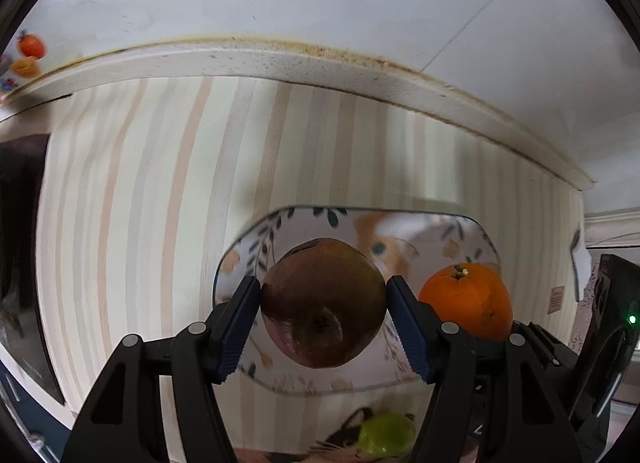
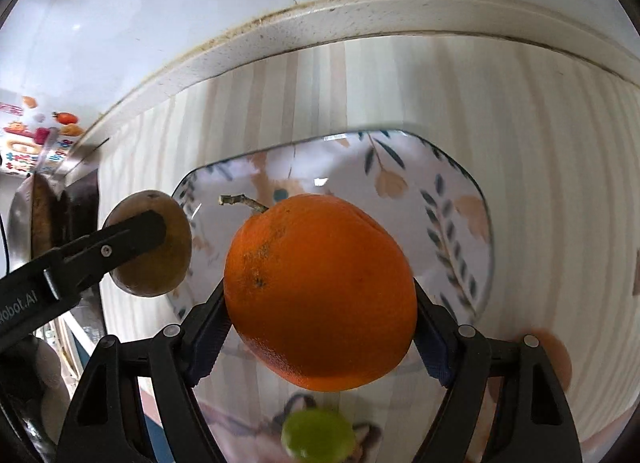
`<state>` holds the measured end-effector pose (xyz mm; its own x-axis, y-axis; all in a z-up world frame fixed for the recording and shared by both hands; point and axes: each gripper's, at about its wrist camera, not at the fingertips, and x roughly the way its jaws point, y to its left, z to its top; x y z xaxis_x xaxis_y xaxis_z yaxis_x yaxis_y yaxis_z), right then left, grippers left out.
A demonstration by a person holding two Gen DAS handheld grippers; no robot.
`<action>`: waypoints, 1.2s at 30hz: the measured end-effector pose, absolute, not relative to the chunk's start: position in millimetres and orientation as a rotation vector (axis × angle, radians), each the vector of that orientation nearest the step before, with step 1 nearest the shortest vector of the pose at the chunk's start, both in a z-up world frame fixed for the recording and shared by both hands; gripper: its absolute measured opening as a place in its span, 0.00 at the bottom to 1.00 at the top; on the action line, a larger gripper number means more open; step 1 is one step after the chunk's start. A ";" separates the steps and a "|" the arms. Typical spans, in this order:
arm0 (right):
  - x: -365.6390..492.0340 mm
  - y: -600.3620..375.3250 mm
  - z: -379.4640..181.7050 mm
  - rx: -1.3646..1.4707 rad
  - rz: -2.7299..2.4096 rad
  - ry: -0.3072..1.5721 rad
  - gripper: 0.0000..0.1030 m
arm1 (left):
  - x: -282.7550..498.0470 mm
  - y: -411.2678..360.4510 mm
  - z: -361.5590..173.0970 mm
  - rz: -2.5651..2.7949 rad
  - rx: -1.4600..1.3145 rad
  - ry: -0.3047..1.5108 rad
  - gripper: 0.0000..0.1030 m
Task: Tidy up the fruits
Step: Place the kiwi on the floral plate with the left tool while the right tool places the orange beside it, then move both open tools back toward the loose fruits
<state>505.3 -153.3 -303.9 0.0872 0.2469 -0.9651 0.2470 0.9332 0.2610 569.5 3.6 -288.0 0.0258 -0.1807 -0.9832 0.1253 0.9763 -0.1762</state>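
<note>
My left gripper (image 1: pixel 323 303) is shut on a brown-green mango (image 1: pixel 323 303) and holds it above a floral glass plate (image 1: pixel 432 231). My right gripper (image 2: pixel 320 295) is shut on an orange (image 2: pixel 320 291) with a short stem, held above the same plate (image 2: pixel 452 191). In the left wrist view the orange (image 1: pixel 466 301) shows at the right, beside the mango. In the right wrist view the mango (image 2: pixel 150 243) and a left finger (image 2: pixel 132 235) show at the left plate edge. A small green fruit (image 1: pixel 386 434) lies on the table in front of the plate; it also shows in the right wrist view (image 2: pixel 318 439).
The striped tabletop (image 1: pixel 160 203) ends at a white wall ledge (image 1: pixel 320 63). A dark object (image 1: pixel 20 223) stands at the left edge. Fruit stickers (image 2: pixel 40 143) are on the wall at left. A cat-print mat (image 1: pixel 344 439) lies under the green fruit.
</note>
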 end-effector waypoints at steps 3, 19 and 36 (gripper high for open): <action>516.5 -150.9 -309.1 0.375 0.003 1.516 0.81 | 579.0 2.7 -300.6 -0.235 -0.044 1.562 0.61; 544.5 -151.6 -331.3 0.326 0.029 1.610 0.82 | 582.1 -7.3 -296.4 -0.213 -0.023 1.566 0.61; 509.6 -150.5 -269.9 0.254 -0.021 1.515 0.96 | 534.9 28.3 -255.8 -0.145 0.016 1.465 0.83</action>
<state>509.6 -150.5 -269.9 0.0612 0.1438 -0.9877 0.1712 0.9734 0.1523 534.9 28.3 -255.8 0.0990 -0.0880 -0.9912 0.1077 0.9912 -0.0773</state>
